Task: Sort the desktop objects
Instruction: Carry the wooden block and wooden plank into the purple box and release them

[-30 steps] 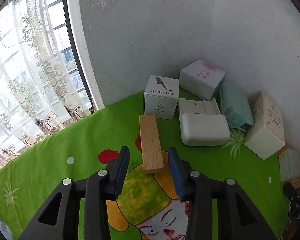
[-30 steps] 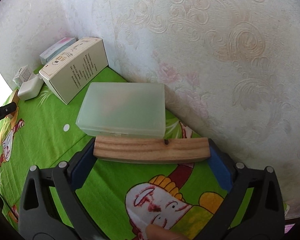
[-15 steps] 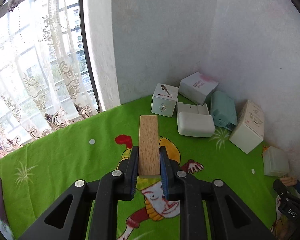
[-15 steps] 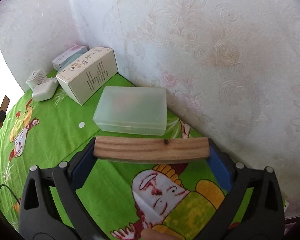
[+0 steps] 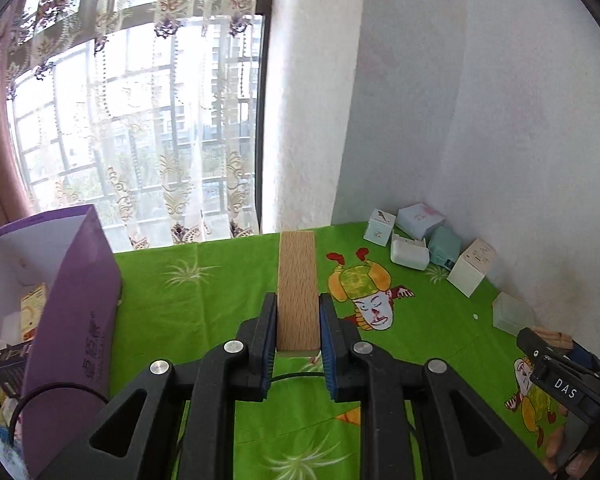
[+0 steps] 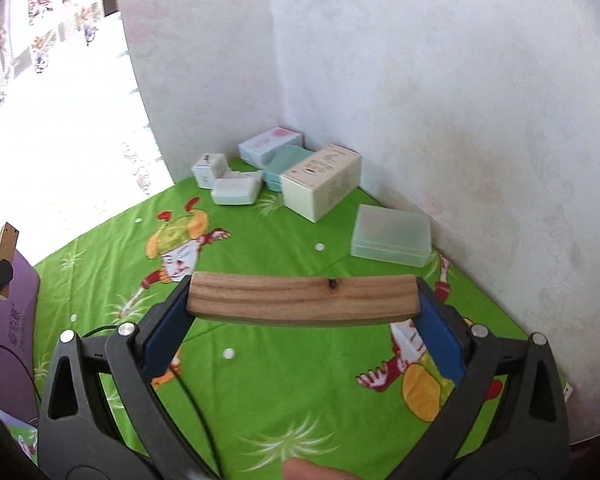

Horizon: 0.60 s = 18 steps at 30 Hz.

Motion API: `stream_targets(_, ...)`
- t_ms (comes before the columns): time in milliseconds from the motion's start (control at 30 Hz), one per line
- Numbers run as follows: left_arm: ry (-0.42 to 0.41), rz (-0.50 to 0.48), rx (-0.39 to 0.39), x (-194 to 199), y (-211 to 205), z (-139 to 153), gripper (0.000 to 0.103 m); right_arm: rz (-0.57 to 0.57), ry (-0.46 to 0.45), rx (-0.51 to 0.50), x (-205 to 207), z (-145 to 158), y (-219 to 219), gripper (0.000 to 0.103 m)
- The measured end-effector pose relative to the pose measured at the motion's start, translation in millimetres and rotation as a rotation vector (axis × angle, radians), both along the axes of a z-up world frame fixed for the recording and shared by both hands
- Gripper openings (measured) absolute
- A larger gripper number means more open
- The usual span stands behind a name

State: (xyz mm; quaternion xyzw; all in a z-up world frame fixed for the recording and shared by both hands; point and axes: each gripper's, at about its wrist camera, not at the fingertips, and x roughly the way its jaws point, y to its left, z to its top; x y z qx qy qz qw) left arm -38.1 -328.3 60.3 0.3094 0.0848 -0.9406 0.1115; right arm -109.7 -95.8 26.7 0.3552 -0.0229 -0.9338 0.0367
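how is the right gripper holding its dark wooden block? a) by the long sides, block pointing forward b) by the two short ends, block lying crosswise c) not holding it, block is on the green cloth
b: the right gripper has its blue pads on the two short ends of the dark wooden block, which spans crosswise above the green cartoon tablecloth.

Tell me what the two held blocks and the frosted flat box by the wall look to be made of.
Left gripper's block: pale unfinished wood, probably beech, with fine flecked grain. Right gripper's block: darker wood with streaky grain and a knot, matte. Frosted box: translucent plastic, apparently, with a cloudy see-through lid.
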Motion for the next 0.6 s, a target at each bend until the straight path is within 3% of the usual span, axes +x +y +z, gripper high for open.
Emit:
stream_targets(367,0.12,0.267,0.044,115,-113,32,0.02,0.297,0.119,-0.002,50,54,-130,0.101)
stream_targets(600,0.154,0.403,0.083,164,-171,34,0.02,0.565,0.167,-0.007,92,74,-229,0.101)
